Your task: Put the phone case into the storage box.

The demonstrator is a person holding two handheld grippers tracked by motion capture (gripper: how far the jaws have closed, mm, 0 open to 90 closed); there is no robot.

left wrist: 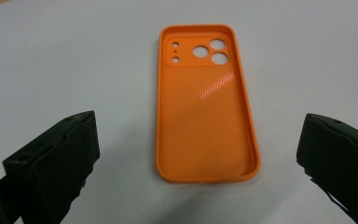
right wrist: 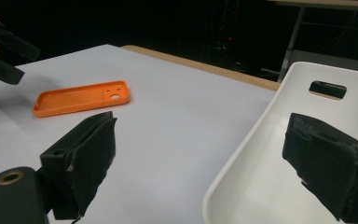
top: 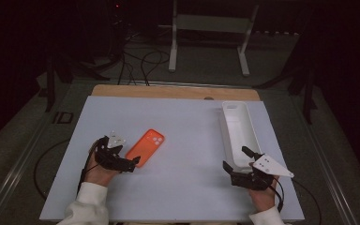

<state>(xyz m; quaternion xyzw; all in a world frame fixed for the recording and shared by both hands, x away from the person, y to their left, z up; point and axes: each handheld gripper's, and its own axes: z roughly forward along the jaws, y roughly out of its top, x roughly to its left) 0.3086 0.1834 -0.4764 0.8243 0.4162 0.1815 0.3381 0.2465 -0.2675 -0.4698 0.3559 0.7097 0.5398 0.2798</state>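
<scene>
On white table [top: 183, 187], orange phone case [top: 145, 147] lies hollow side up, just ahead of left gripper [top: 131, 165], jaws spread wide, empty. Right gripper [top: 236, 159] open at white tray [top: 236, 131] near end.

dark lab, floor cables [top: 140, 61], white table [top: 187, 140]

Orange phone case [left wrist: 206, 107] lies between the spread-apart claw [left wrist: 198, 156] jaws.
</scene>
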